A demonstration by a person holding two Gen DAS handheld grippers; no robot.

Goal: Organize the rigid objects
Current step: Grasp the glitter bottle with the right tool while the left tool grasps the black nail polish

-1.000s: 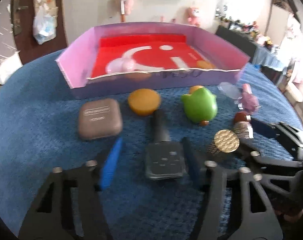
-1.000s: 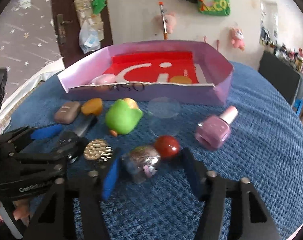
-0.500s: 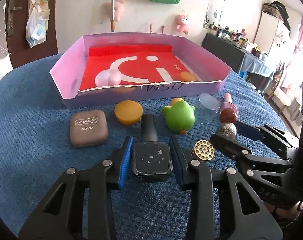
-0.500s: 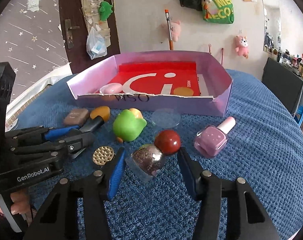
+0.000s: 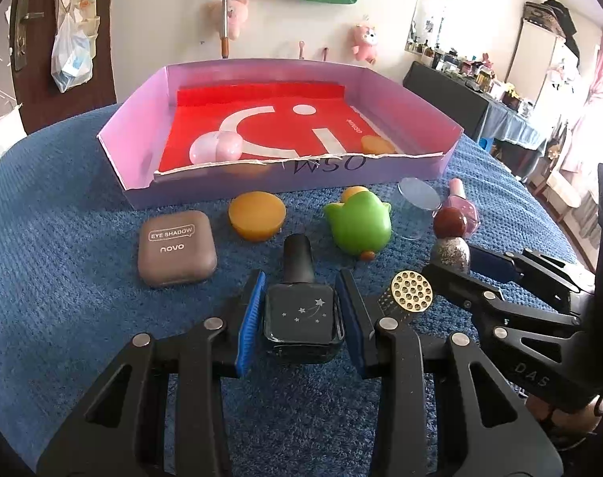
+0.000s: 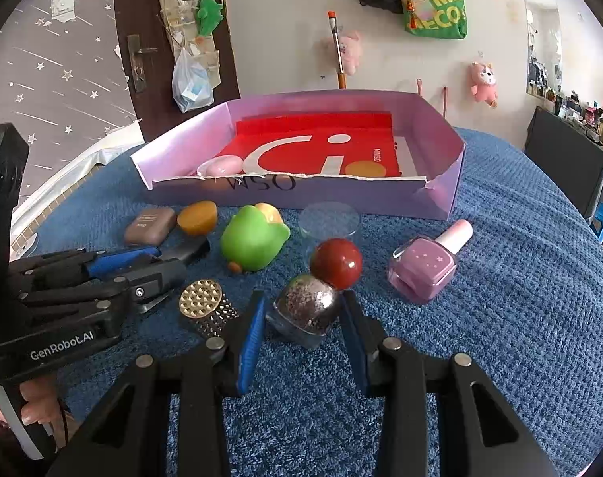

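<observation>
My left gripper (image 5: 301, 310) has its blue pads against both sides of a black nail polish bottle (image 5: 301, 314) lying on the blue cloth. My right gripper (image 6: 303, 318) has its pads closed around a glittery bottle with a red ball cap (image 6: 313, 302). A purple box (image 5: 400, 171) with a red liner stands behind; a pink object (image 5: 216, 147) and an orange disc (image 5: 377, 145) lie inside it. The left gripper also shows in the right wrist view (image 6: 142, 266), the right gripper in the left wrist view (image 5: 472, 266).
On the cloth before the box lie a brown eye-shadow case (image 5: 176, 248), an orange disc (image 5: 256, 214), a green toy (image 5: 359, 222), a clear lid (image 5: 418, 206), a pink nail polish bottle (image 6: 428, 262) and a gold perforated cap (image 5: 410, 292).
Both grippers have moved forward and closed in: the left one around the black bottle, the right one around the glittery bottle. The objects on the cloth have not shifted.
</observation>
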